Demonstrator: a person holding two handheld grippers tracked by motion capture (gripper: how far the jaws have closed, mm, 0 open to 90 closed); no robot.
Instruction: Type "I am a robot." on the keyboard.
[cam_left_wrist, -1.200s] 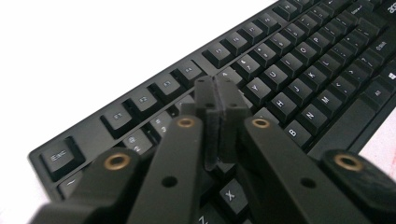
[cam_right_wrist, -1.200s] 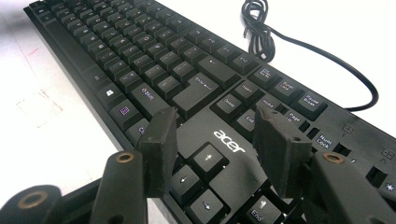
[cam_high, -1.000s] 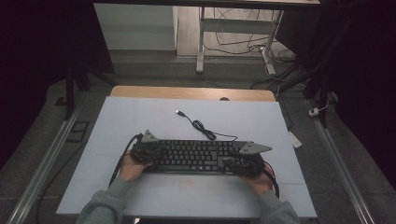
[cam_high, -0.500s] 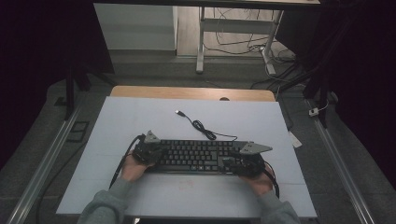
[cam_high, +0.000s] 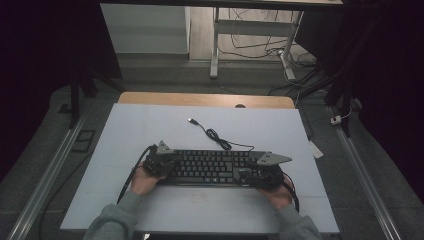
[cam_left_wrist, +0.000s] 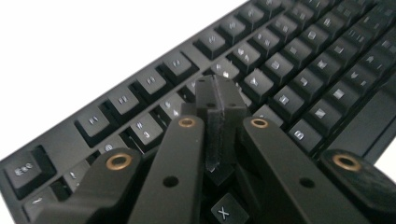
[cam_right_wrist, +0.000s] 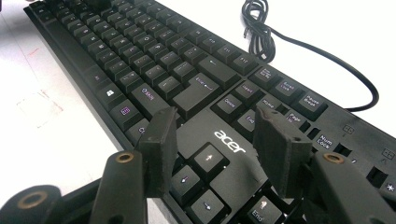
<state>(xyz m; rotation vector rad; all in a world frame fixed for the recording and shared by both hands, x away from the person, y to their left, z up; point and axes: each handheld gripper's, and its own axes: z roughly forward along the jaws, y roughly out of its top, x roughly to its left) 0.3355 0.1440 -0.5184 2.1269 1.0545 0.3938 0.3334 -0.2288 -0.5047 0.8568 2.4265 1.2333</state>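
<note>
Keyboard (cam_high: 210, 167) lies flat on the white table (cam_high: 150, 130), under both grippers. Left gripper (cam_left_wrist: 219, 93) is clenched empty, tips over the left keys, likely to press one. Right gripper (cam_right_wrist: 219, 135) hovers parted above the arrow keys, grasping nothing.

Dim room with grey floor (cam_high: 45, 165), pale-topped bench (cam_high: 150, 125) with wooden far edge, white desk legs (cam_high: 215, 45) beyond, loose cables (cam_high: 295, 65) trailing across floor.
</note>
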